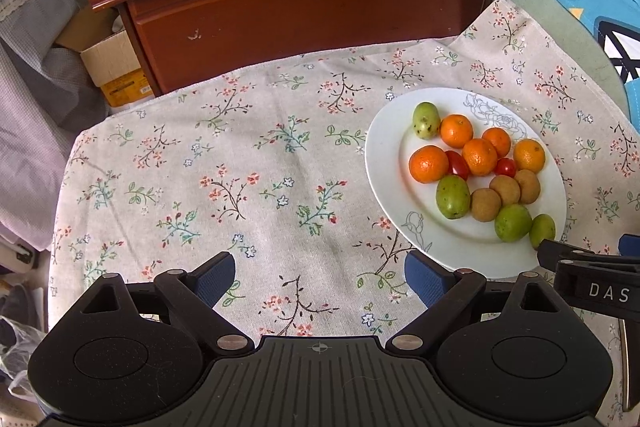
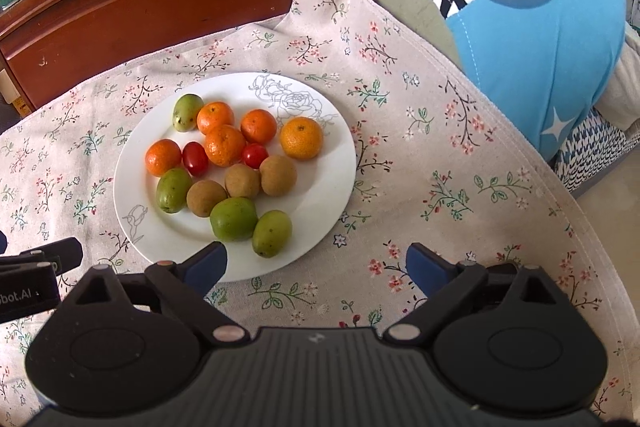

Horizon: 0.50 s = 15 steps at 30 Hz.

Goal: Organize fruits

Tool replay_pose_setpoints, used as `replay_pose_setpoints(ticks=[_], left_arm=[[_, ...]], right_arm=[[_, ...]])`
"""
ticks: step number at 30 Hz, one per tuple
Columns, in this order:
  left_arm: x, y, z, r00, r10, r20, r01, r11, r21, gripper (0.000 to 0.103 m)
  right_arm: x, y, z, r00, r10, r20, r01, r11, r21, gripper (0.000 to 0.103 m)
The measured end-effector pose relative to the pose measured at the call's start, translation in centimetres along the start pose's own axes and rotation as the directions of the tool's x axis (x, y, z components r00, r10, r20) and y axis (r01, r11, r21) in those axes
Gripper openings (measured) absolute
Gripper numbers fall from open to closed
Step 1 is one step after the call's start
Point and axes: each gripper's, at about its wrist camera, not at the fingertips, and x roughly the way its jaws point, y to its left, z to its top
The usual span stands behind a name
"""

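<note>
Left wrist view: I'm angling my left gripper point(image 1: 320, 279) down over the floral tablecloth point(image 1: 240, 167), jaws spread, empty; right gripper point(image 2: 316, 267) likewise, beside the white round fruit plate point(image 2: 320, 195).

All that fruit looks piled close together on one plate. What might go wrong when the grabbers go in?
The small red tomatoes sit wedged between the oranges, so wide fingers may shove neighbours or squash them. Round fruit nudged aside might roll off the plate, since the green fruit lies near its rim. The right gripper could also knock the rim itself.
</note>
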Motion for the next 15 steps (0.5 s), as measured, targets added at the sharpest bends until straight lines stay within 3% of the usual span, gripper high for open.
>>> replay_pose_setpoints(ticks=[15], left_arm=[[0.4, -1.3, -0.2, 0.999, 0.046, -0.003, -0.046, 0.998, 0.036, 0.094]], right_arm=[[0.0, 0.9, -0.2, 0.999, -0.035, 0.007, 0.035, 0.998, -0.045, 0.096]])
